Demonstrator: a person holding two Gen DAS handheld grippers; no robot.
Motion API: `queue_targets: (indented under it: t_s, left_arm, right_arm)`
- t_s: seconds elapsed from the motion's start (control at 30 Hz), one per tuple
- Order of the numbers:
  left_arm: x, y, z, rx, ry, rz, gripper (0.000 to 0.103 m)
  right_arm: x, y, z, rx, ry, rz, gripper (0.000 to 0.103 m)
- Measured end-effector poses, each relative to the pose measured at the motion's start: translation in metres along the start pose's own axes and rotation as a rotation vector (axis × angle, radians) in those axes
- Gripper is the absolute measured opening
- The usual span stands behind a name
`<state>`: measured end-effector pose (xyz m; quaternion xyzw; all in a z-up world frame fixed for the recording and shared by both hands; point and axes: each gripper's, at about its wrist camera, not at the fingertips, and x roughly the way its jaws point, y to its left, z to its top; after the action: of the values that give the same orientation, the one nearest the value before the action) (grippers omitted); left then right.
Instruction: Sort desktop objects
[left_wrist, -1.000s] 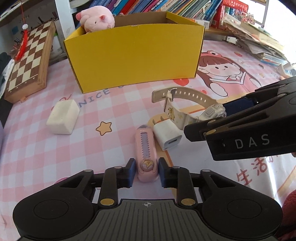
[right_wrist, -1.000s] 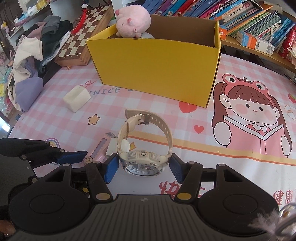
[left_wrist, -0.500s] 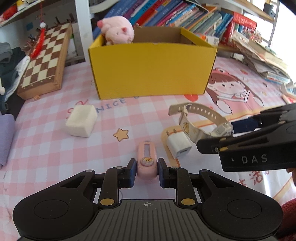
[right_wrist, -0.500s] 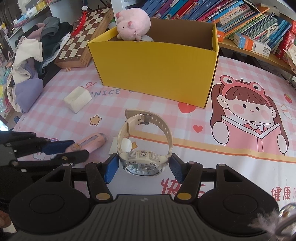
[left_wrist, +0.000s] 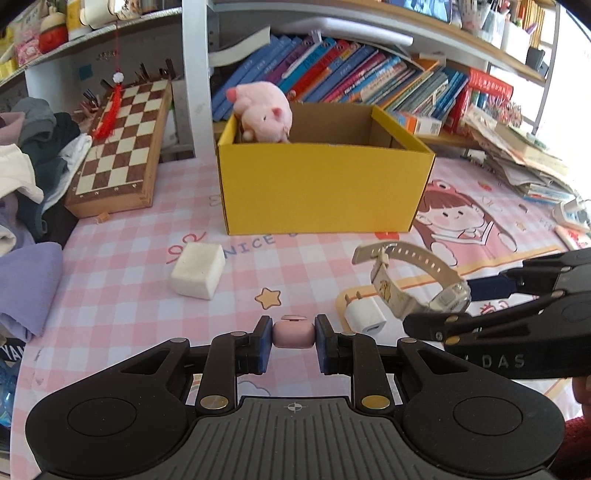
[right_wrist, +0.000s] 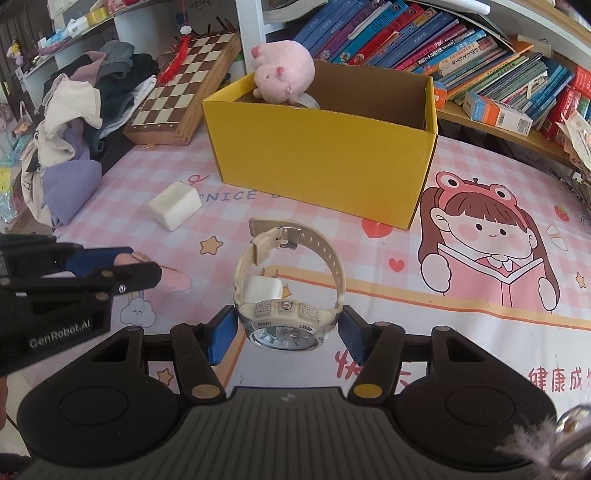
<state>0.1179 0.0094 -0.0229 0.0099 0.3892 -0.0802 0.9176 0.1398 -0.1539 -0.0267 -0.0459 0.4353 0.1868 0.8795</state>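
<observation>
My left gripper (left_wrist: 291, 338) is shut on a pink utility knife (left_wrist: 291, 335), held end-on above the mat; its pink body also shows in the right wrist view (right_wrist: 171, 277). My right gripper (right_wrist: 284, 334) is shut on a beige digital watch (right_wrist: 284, 325) and holds it up off the mat; the watch also shows in the left wrist view (left_wrist: 413, 280). A yellow cardboard box (left_wrist: 321, 188) stands ahead with a pink plush pig (left_wrist: 264, 110) at its left end. A white charger plug (left_wrist: 365, 318) and a white block (left_wrist: 197, 270) lie on the mat.
A wooden chessboard (left_wrist: 122, 147) lies at the back left beside a heap of clothes (left_wrist: 26, 184). Books (left_wrist: 369, 85) fill the shelf behind the box. Stacked papers (left_wrist: 524, 166) lie at the back right. The pink checked mat (left_wrist: 122, 295) covers the table.
My left gripper has lifted the pink knife off the mat and tilted level, so the box and shelf now show. My right gripper has raised the watch slightly.
</observation>
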Motion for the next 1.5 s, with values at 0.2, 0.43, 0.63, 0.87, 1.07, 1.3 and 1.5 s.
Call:
queue_targets:
  t_s: [0.2,0.43,0.63,0.87,1.07,1.3,1.5]
  left_arm:
    - [-0.013,0.004,-0.003,0.004,-0.03,-0.008,0.023]
    - [-0.025,0.006,-0.005,0.02,-0.059,-0.026,0.023]
    - [-0.033,0.004,-0.008,0.043,-0.068,-0.038,0.023]
    - [-0.04,0.004,-0.009,0.05,-0.084,-0.05,0.023]
    - [-0.043,-0.001,-0.004,0.068,-0.104,-0.066,0.023]
    - [-0.042,-0.009,0.005,0.074,-0.12,-0.083,0.023]
    - [-0.037,-0.018,0.014,0.076,-0.131,-0.095,0.023]
  right_arm:
    - [-0.007,0.005,-0.007,0.016,-0.003,-0.02,0.058]
    - [-0.017,0.012,-0.016,0.031,-0.019,-0.041,0.058]
    - [-0.023,0.016,-0.021,0.041,-0.026,-0.051,0.058]
    - [-0.029,0.018,-0.024,0.046,-0.042,-0.06,0.058]
    - [-0.029,0.012,-0.024,0.06,-0.036,-0.072,0.058]
    - [-0.032,0.005,-0.021,0.04,-0.046,-0.076,0.058]
    - [-0.031,-0.008,-0.017,0.039,-0.038,-0.078,0.058]
